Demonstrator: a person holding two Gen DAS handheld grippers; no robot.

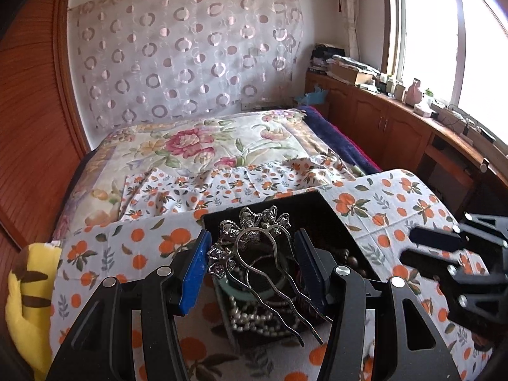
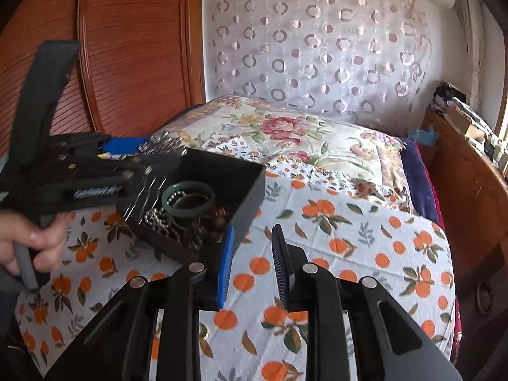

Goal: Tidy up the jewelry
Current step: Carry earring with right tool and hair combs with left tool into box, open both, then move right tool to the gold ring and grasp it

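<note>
Bedroom light falls from the window across a surface draped in white cloth printed with oranges, standing at the foot of a floral-quilted bed.

On that cloth sits an open black square jewelry box. Between the fingers of the left claw lies a silver U-shaped hairpin topped with filigree butterflies, its prongs pointing back toward the wrist. The jaws stand wide; whether either pad touches the pin I cannot tell, so the claw reads as parted rather than clamped. Beneath the pin, inside the box, rest a dull green bangle, a strand of pale pearls and darker beads.

The right claw hovers at about four o'clock from the box, just beside its near corner, jaws apart and holding nothing. A yellow striped plush toy sits at nine o'clock.

By my reckoning, the hairpin is being placed into or drawn from the box. Next calls for settling it without snagging the pearls.
</note>
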